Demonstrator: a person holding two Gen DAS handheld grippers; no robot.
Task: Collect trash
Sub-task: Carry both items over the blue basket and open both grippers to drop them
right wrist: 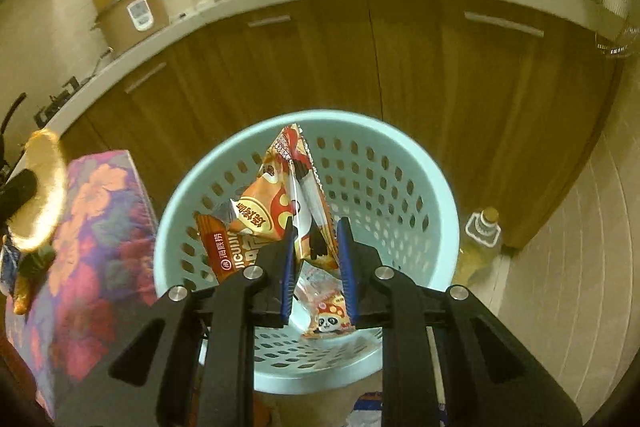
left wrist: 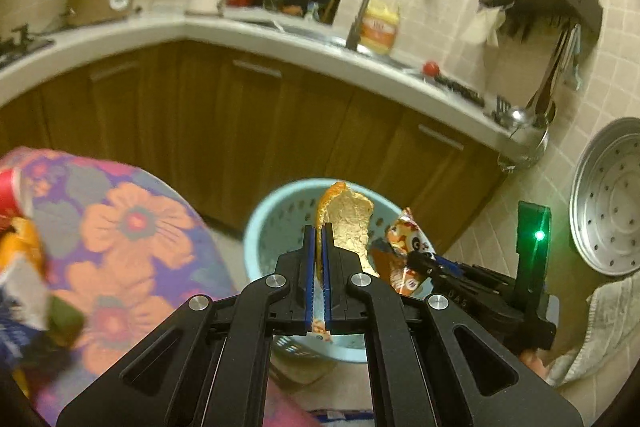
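My left gripper [left wrist: 320,229] is shut on an orange peel [left wrist: 348,223] and holds it in the air in front of the light blue perforated bin [left wrist: 276,211]. The peel also shows at the left edge of the right wrist view [right wrist: 40,187]. My right gripper [right wrist: 316,227] sits above the bin [right wrist: 400,163] with its fingers part-open, a panda-print snack wrapper [right wrist: 298,187] between them. The right gripper and wrapper [left wrist: 404,247] show in the left wrist view, right of the peel. A red wrapper [right wrist: 218,247] lies in the bin.
A table with a floral cloth [left wrist: 132,227] stands left of the bin, with more trash [left wrist: 20,227] on it. Wooden cabinets [right wrist: 360,59] and a white counter [left wrist: 240,31] are behind. An oil bottle [right wrist: 482,239] stands on the floor to the bin's right. A metal steamer tray [left wrist: 612,199] leans on the wall.
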